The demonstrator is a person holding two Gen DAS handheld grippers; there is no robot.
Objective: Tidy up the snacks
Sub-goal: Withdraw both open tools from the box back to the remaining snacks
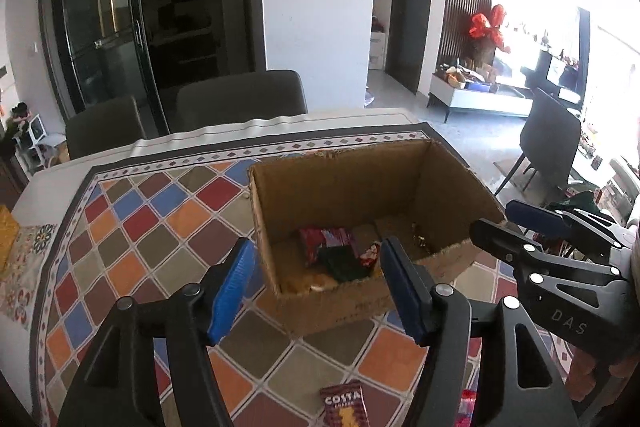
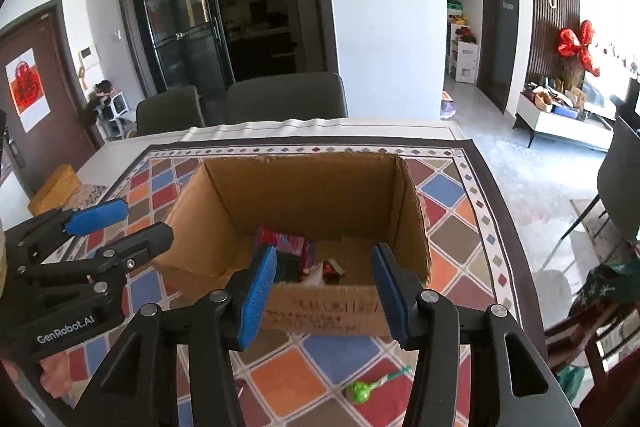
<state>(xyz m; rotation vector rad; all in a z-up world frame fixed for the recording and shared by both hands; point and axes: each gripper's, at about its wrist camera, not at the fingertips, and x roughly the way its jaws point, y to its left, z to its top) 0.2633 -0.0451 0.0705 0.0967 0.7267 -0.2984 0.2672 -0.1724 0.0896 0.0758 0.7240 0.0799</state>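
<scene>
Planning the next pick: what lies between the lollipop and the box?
Only bare tablecloth. The right wrist view shows patterned tiles and nothing else between the green lollipop and the near wall of the box.

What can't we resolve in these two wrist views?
- Cardboard box contents: both views, near wall and gripper fingers hide part; packets overlap.
- Costa sachet: left wrist view, cut by bottom edge.
- Print on box front: right wrist view, too blurred.
- Green lollipop: absent from left view.
</scene>
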